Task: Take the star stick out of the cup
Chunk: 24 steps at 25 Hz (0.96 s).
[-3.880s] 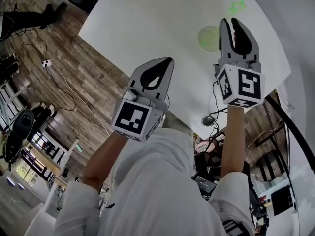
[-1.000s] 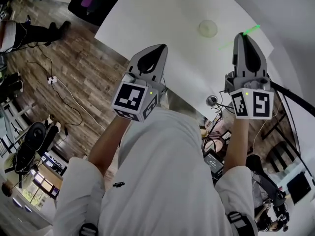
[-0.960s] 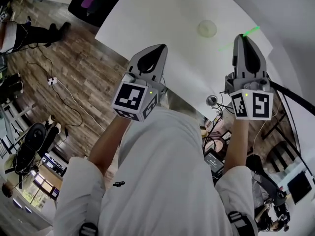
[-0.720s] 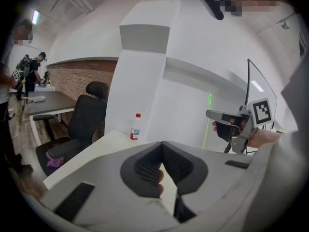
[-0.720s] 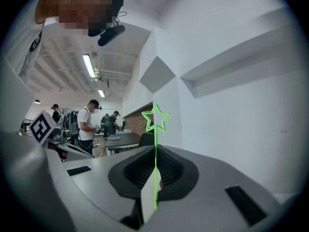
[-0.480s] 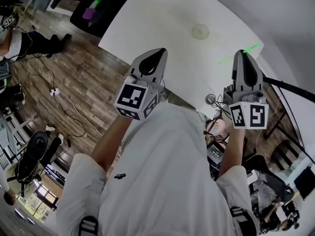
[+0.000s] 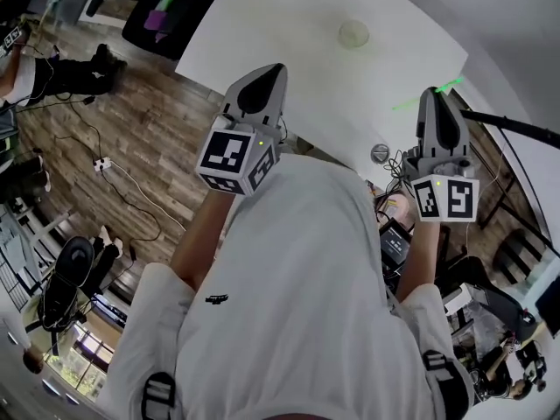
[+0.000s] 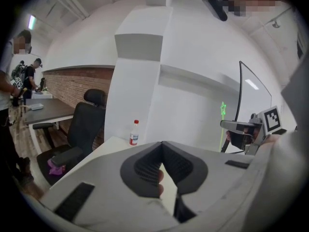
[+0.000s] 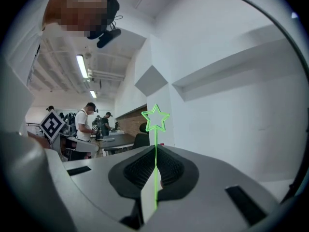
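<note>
My right gripper (image 7: 435, 94) is shut on the thin green star stick (image 7: 427, 95), which crosses its tip well off the white table's (image 7: 280, 24) near right edge. In the right gripper view the stick (image 9: 155, 170) rises from between the closed jaws of the gripper (image 9: 155, 148), its star outline (image 9: 155, 117) on top. The pale green cup (image 7: 353, 33) stands alone on the table, far from both grippers. My left gripper (image 7: 265, 73) is shut with nothing in it; the left gripper view shows its jaws (image 8: 161, 144) meeting, and the right gripper (image 8: 244, 129) with the stick (image 8: 223, 111).
A red-capped bottle (image 8: 133, 132) stands on the table's far side. An office chair (image 8: 79, 129) and desks are to the left, with people (image 9: 87, 127) standing there. Wooden floor with cables (image 7: 114, 160) lies left of the table. A black curved bar (image 7: 507, 128) runs at right.
The stick left the cup earlier. Since then both grippers and the person have drawn back from the table, so the cup now lies farther off. The right gripper still holds the stick.
</note>
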Motion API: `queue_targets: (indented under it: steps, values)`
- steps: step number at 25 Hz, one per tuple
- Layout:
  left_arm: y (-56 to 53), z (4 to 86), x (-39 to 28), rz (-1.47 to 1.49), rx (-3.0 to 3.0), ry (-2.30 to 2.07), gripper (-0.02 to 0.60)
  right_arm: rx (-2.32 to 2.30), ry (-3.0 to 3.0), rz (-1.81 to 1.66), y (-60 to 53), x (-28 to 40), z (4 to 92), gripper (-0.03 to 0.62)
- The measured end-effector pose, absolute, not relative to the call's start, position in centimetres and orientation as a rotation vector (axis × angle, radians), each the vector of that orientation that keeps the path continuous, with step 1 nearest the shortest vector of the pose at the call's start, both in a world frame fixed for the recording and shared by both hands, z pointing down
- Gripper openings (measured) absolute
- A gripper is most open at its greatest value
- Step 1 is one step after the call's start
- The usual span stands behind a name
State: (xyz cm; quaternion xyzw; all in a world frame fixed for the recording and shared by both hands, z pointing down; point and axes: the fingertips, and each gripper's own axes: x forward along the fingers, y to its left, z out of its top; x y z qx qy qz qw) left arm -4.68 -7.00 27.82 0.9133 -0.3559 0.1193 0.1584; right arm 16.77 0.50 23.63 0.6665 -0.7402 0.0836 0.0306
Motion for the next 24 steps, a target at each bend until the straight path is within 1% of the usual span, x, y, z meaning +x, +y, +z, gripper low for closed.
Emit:
queue_targets:
  steps: [4,11,17,24]
  values:
    - [-6.7,27.6,-3.8,0.342,2.629,-0.989,-0.006,2.026,-2.281,0.279,1.0,16.8,24.3,0.012]
    - [-6.4,24.9,-3.0,0.306,2.657,-0.979,-0.006,1.94,-2.37,0.293,1.0,15.6,21.7,0.011]
    - [-5.9,27.5,-3.0,0.332,2.656,-0.96,-0.006,1.937,-2.388,0.312,0.8,14.7,24.1,0.011]
    - [-10.2,32.3,-5.1,0.371,2.639,-0.96,-0.006,1.939,-2.395,0.356,-4.0,12.4,28.8,0.011]
